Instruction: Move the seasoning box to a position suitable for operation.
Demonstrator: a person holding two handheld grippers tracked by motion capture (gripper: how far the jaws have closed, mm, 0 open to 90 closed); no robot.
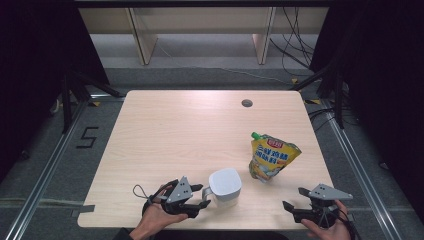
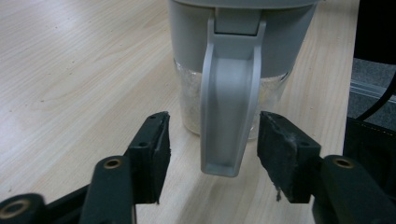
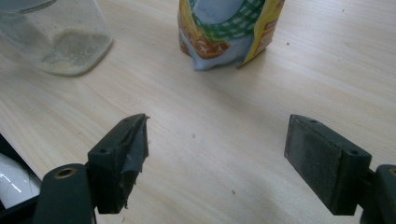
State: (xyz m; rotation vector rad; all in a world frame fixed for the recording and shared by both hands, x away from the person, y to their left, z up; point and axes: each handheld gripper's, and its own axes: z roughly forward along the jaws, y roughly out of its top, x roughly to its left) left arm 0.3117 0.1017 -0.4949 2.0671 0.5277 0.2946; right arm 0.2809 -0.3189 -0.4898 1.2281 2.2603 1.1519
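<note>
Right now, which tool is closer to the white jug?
Left. The left tool is open with its jaws either side of the jug's handle. The right tool sits farther off, near the table's front right corner.

The left gripper (image 2: 212, 156) points at a grey-lidded jug (image 2: 236, 42) standing upright on the pale wooden table (image 2: 70, 70). The jug's lower body is clear glass with a whitish film inside; its upper part is grey plastic. A grey handle (image 2: 229, 107) hangs down the near side of the jug, its free lower end open like a scoop. The two black jaws stand apart, one on each side of the handle's lower end, with a gap between each pad and the handle. Beyond the jug's right side lies the table edge with dark floor behind.
</note>
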